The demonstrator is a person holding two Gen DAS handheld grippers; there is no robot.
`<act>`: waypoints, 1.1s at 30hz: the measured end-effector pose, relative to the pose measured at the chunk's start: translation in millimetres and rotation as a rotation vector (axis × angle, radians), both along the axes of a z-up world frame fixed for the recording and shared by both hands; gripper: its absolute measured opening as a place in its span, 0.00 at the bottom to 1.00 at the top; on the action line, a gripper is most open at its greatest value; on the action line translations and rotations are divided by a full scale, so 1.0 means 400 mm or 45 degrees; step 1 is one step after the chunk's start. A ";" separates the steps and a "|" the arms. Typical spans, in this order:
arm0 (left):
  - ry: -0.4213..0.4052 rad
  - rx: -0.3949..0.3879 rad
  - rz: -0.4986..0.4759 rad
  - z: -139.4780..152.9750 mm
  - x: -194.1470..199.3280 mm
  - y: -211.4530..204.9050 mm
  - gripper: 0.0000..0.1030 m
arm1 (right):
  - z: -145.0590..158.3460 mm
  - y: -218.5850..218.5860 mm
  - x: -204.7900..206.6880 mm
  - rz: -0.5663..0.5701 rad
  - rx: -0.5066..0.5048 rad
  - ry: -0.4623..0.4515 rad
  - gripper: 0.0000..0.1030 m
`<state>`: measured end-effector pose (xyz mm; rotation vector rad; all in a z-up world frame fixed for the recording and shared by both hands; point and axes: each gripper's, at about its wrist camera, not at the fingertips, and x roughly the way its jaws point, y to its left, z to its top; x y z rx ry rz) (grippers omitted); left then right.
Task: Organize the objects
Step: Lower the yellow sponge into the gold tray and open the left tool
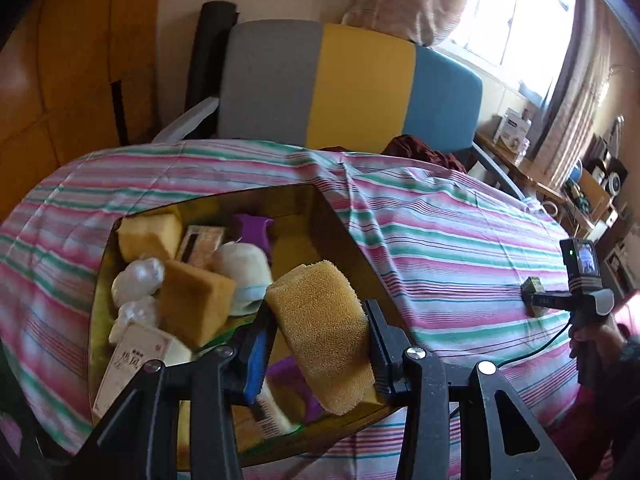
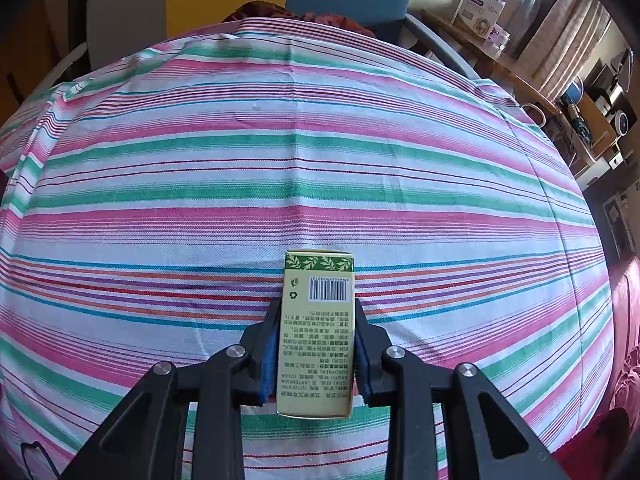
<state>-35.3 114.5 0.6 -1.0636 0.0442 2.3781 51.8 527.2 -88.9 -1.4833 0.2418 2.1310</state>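
A yellow sponge point(image 1: 322, 336) is clamped in the left claw point(image 1: 316, 344) above the gold box point(image 1: 304, 204) at 9 o'clock on the striped bench point(image 2: 320, 140). A green carton point(image 2: 318, 332) is clamped by the right claw point(image 2: 316, 344), low over the cloth at 6 o'clock.

Tray interior: the gold tray point(image 1: 320, 208) is crowded at its left and near end with sponge blocks point(image 1: 196, 304), white wrapped balls point(image 1: 138, 280), a white box point(image 1: 132, 364) and a purple piece point(image 1: 256, 228); its far right corner is bare.
Above tray: the left gripper point(image 1: 316, 344), clamped on a yellow sponge point(image 1: 320, 332), fills the near right part.
Open cloth: the striped cloth point(image 2: 320, 168) lies bare to the far edge.
Right side: the right gripper point(image 2: 316, 344) grips a green box point(image 2: 318, 320).
Far edge: a chair back point(image 1: 352, 88) stands behind.
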 end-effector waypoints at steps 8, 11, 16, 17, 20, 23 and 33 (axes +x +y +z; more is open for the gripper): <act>-0.134 0.131 0.159 -0.020 -0.065 -0.178 0.42 | -0.002 0.011 -0.012 0.010 0.012 -0.010 0.29; -0.188 0.143 0.147 -0.042 -0.081 -0.171 0.42 | -0.003 0.017 -0.015 0.013 0.014 -0.012 0.29; -0.209 0.107 0.055 -0.066 -0.091 -0.092 0.42 | -0.003 0.017 -0.015 0.013 0.015 -0.012 0.29; -0.210 0.097 0.046 -0.071 -0.096 -0.074 0.42 | -0.004 0.018 -0.015 0.012 0.014 -0.012 0.29; -0.222 0.089 0.028 -0.084 -0.115 -0.034 0.42 | -0.004 0.018 -0.015 0.011 0.014 -0.012 0.29; -0.228 0.054 0.018 -0.101 -0.132 0.000 0.43 | -0.007 0.026 -0.019 0.013 0.014 -0.013 0.29; -0.239 -0.037 0.062 -0.152 -0.143 0.005 0.58 | -0.009 0.028 -0.018 0.013 0.021 -0.015 0.29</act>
